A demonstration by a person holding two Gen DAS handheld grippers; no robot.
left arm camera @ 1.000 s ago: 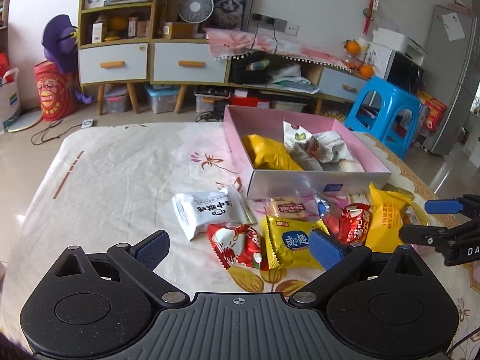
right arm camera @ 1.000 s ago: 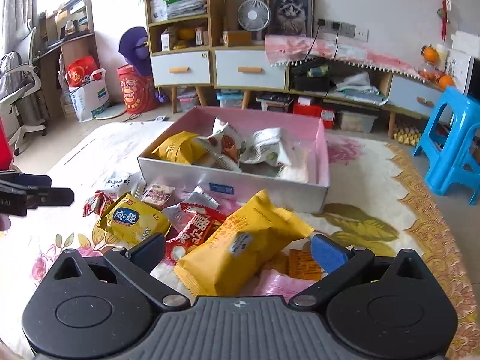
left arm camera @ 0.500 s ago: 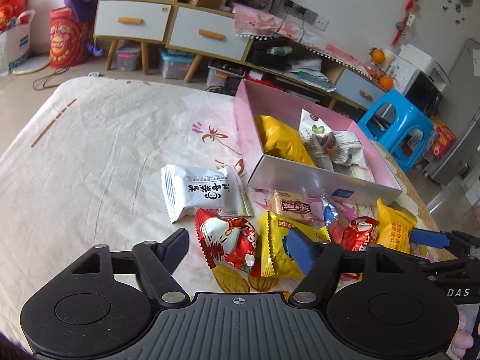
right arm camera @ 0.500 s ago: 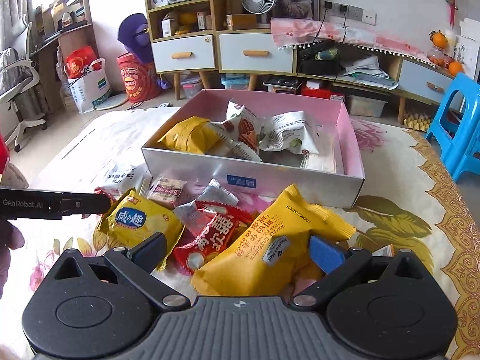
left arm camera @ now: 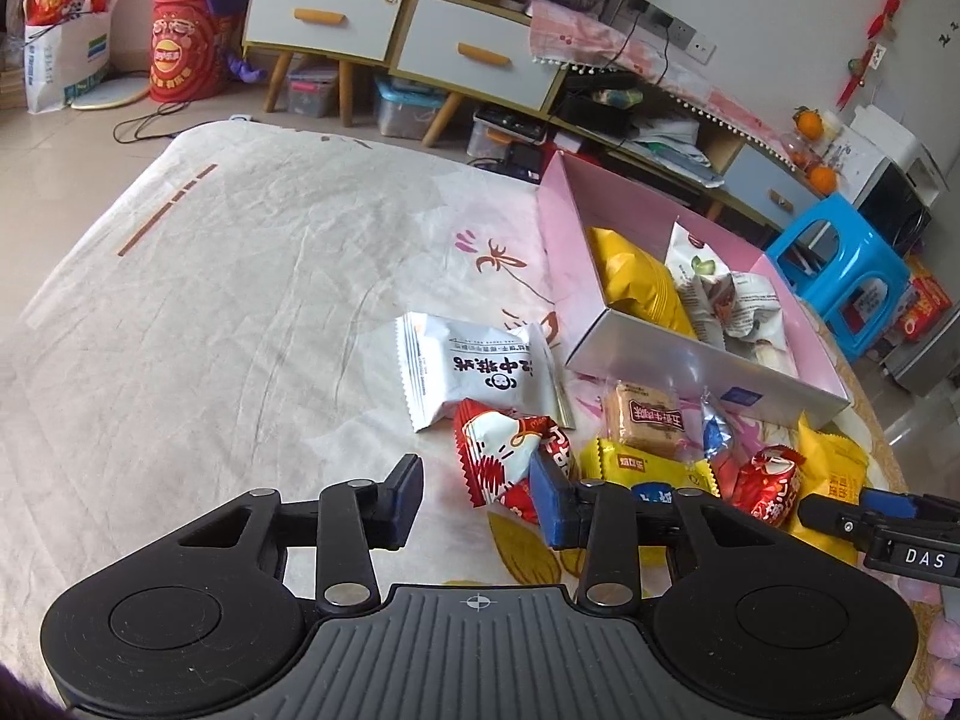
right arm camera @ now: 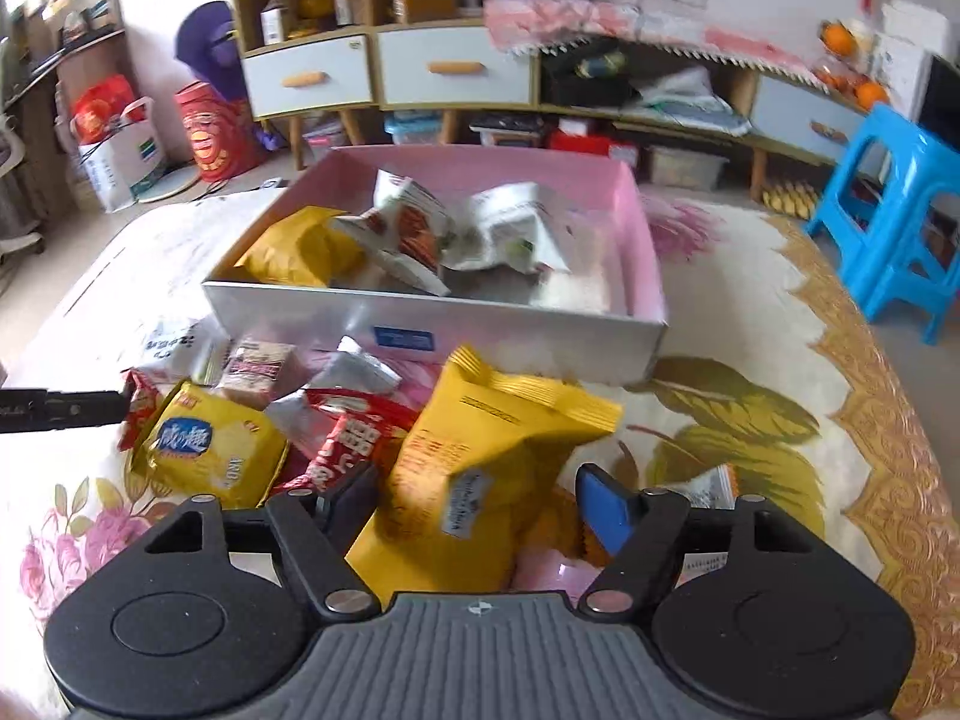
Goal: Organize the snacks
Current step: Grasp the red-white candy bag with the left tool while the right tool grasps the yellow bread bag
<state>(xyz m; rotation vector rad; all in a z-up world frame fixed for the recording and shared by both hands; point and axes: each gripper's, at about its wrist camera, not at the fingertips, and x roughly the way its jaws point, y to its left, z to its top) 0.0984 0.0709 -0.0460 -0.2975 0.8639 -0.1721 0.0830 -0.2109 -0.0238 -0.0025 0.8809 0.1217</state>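
Note:
A pink-lined box (left arm camera: 690, 363) (right arm camera: 492, 336) on the cloth-covered table holds a yellow bag and white packets. Loose snacks lie in front of it: a white packet (left arm camera: 480, 369), a red-and-white packet (left arm camera: 510, 459), a small yellow packet (left arm camera: 648, 468) (right arm camera: 210, 444), red packets (right arm camera: 348, 438) and a large yellow bag (right arm camera: 486, 468). My left gripper (left arm camera: 474, 501) is open, its fingers on either side of the red-and-white packet's near end. My right gripper (right arm camera: 480, 507) is open with the large yellow bag between its fingers.
The floral tablecloth (left arm camera: 210, 300) stretches left of the snacks. A blue stool (right arm camera: 900, 228) stands right of the table. Cabinets with drawers (left arm camera: 408, 36) and floor clutter line the far wall.
Both grippers have moved forward and down toward the snacks. The left jaws have narrowed around the red-and-white packet. The right jaws have narrowed around the large yellow bag.

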